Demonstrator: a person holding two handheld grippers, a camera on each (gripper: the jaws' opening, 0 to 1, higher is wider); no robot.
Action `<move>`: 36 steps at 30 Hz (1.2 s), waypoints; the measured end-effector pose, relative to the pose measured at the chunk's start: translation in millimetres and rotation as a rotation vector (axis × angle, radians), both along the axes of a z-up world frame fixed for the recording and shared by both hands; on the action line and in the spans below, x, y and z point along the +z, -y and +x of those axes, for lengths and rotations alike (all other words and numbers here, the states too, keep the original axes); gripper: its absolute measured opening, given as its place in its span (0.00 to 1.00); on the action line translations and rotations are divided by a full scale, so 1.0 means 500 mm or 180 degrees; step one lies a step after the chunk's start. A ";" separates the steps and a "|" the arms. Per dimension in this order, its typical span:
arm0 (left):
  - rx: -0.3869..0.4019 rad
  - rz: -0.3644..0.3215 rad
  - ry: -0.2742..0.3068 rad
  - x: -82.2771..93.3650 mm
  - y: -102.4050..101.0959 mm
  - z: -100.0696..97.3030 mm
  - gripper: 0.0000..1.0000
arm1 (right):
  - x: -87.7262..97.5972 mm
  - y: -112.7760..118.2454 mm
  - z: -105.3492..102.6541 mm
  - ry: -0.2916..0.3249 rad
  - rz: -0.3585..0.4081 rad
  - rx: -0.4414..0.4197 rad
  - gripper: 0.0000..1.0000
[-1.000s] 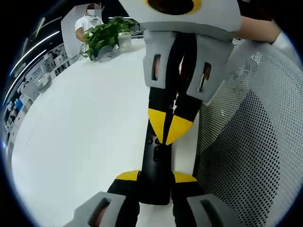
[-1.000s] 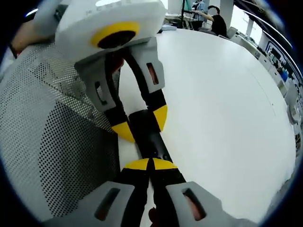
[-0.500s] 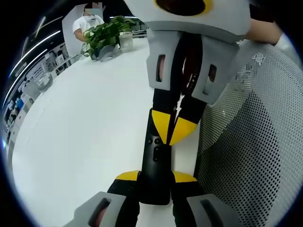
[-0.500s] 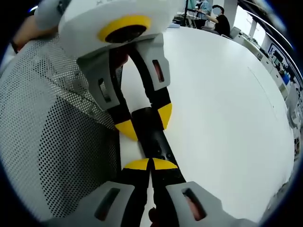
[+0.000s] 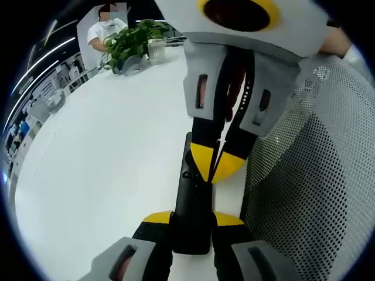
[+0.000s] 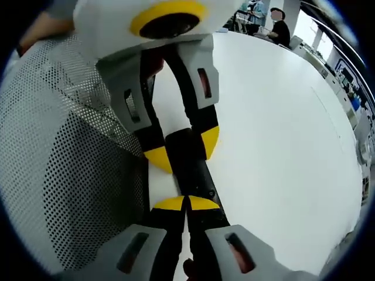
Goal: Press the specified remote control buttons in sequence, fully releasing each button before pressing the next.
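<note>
The black remote control [image 5: 191,202] lay on the white desk [image 5: 99,164], close to the edge where a perforated grey mesh chair back [image 5: 316,175] stood. My left gripper [image 5: 192,221] had its two yellow-tipped jaws closed around the remote's near end, one on each side of the slim body. In the right gripper view the same hold showed from the opposite end: the left gripper [image 6: 181,149] came down from the top and clamped the remote control [image 6: 190,170] between its yellow tips, with the desk [image 6: 281,134] spreading out beyond and the mesh chair back [image 6: 64,170] beside it.

Against the frame a second earlier, the right gripper [image 5: 217,164] loomed larger and lower in the left gripper view, and its tips covered more of the remote's upper face, hiding the small buttons that had shown just below them before. Its jaws stood shut, the two yellow tips pressed together into a single point on the remote's top, a little past its middle. The right gripper [image 6: 187,204], in its own view, showed those tips meeting with no gap, on the near part of the remote. I could not tell which button lay under them.

The right gripper reached in from the far side, facing the left one, angled steeply down onto the remote. At the desk's far edge stood a potted green plant [image 5: 129,44], with a person in white [image 5: 105,26] behind it. Two more seated people [image 6: 266,20] showed past the desk's far end.
</note>
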State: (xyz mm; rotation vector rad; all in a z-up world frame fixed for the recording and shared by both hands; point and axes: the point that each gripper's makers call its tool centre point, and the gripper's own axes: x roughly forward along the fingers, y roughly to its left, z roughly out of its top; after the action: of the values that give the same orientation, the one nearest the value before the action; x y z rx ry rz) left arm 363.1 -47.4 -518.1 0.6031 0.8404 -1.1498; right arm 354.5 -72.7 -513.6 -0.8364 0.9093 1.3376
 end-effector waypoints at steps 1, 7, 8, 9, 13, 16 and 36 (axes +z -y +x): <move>0.0002 -0.0002 -0.0001 0.000 0.000 0.000 0.25 | 0.000 0.000 0.000 0.0002 0.0000 -0.0001 0.00; 0.0025 -0.0018 0.0000 0.000 0.000 0.001 0.25 | 0.002 0.001 0.001 -0.0049 0.0052 -0.0109 0.00; 0.0025 -0.0020 0.0002 -0.001 0.000 0.001 0.25 | 0.002 0.001 0.001 -0.0091 0.0077 -0.0165 0.00; 0.0029 -0.0022 0.0006 -0.001 0.000 0.001 0.25 | 0.002 0.001 0.002 -0.0157 0.0104 -0.0245 0.00; 0.0026 -0.0019 0.0012 -0.002 0.000 0.001 0.25 | 0.002 -0.001 -0.001 -0.0111 0.0037 -0.0201 0.00; 0.0000 -0.0010 0.0025 -0.002 0.000 0.002 0.25 | 0.003 -0.001 -0.002 -0.0065 -0.0010 -0.0145 0.00; 0.0010 0.0022 0.0016 -0.001 0.002 -0.001 0.25 | 0.013 -0.005 0.013 -0.0202 0.0070 -0.0408 0.00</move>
State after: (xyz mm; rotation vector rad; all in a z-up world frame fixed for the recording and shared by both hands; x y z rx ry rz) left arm 362.6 -48.3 -518.5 0.6099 0.8410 -1.1426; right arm 360.9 -70.1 -507.3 -0.7103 0.9800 1.2660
